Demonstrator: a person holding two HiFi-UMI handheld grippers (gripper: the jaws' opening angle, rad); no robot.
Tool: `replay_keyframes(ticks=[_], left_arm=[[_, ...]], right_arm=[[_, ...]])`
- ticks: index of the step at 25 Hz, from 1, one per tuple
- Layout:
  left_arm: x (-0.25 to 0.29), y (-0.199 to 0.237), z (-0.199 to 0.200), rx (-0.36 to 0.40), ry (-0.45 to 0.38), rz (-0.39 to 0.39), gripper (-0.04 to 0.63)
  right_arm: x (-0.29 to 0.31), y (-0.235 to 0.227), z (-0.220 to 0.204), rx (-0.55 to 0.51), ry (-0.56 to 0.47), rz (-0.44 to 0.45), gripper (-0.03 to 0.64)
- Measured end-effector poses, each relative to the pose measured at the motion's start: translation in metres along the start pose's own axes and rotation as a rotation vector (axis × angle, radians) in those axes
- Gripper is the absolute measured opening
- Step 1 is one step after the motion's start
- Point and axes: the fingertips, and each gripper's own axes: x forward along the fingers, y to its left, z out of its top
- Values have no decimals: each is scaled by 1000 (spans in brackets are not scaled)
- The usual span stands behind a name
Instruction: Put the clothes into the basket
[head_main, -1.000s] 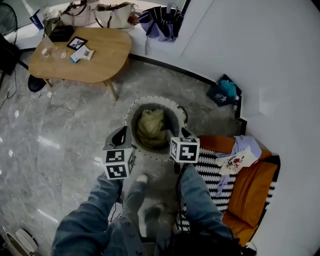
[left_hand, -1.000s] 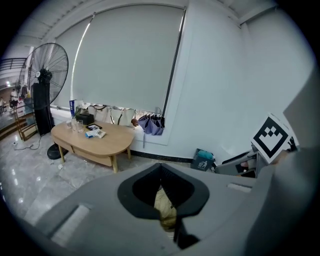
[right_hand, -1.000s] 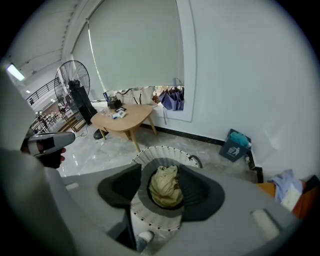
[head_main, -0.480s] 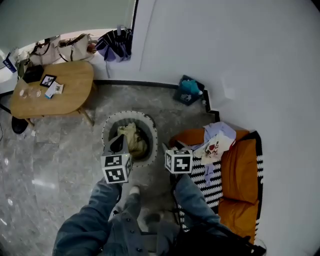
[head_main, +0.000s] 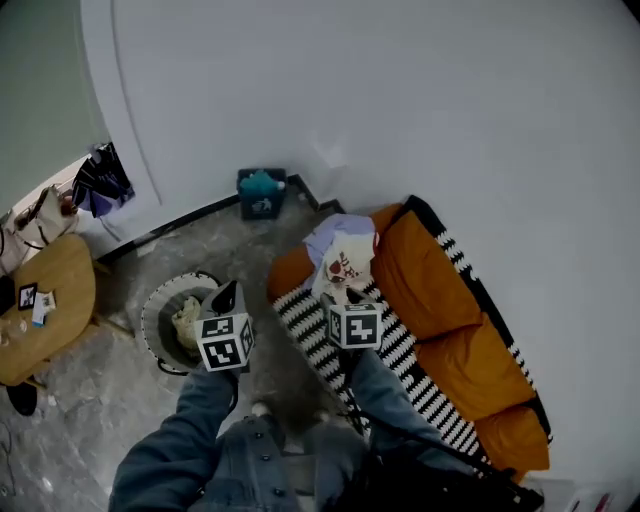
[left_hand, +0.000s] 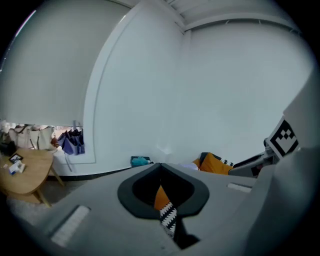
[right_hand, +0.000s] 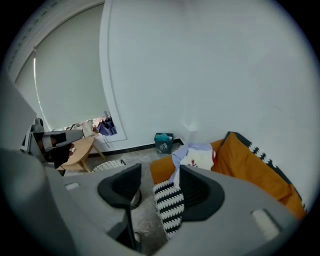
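The round basket (head_main: 160, 300) stands on the floor left of the sofa, with a yellowish cloth (head_main: 187, 322) lying inside it. A white and lilac garment (head_main: 343, 258) lies on the orange sofa (head_main: 440, 300), also seen as the garment (right_hand: 197, 157) in the right gripper view. My left gripper (head_main: 225, 296) hovers at the basket's right rim; its jaws meet at the tips, shut and empty (left_hand: 161, 167). My right gripper (head_main: 350, 298) hangs over the striped blanket (head_main: 320, 340) just short of the garment, jaws apart with nothing between them (right_hand: 159, 172).
A wooden table (head_main: 45, 300) sits at the far left with small items on it. A dark bin (head_main: 262, 193) with teal contents stands against the white wall. A purple umbrella (head_main: 100, 180) hangs by the window. The person's legs fill the lower middle of the head view.
The view has swung right, from the basket to the sofa. Both grippers have left the basket's mouth and moved up and right; the right one now hangs before the garment.
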Motion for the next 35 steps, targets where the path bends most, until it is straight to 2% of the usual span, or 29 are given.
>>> replay_keyframes(ticks=[6,10,13,19,26,32,35], left_arm=[[48,-84,-9,77,67,-97,11],[81,-130,-20,115,120,-121,11],[102,-149,-19,109,127,-114,11],[147,-143,-22,103,152,-45,10],[199,-129,-51,97,207,26,10],[221,-108,-78,91,262,77,11],[239,-100,-85,72,269,107,9]], right_arm=[[-21,-89,-28,138,-5,-79,242],[-6,-130,-40,186,18,-72,242],[11,-152,-35,181,31,-52,242],[63,-182,-22,142,56,-4,242],[145,-214,-14,62,55,32,242],[218,-231,-10,120,84,109,242],[259,-238,0,105,103,152,242]])
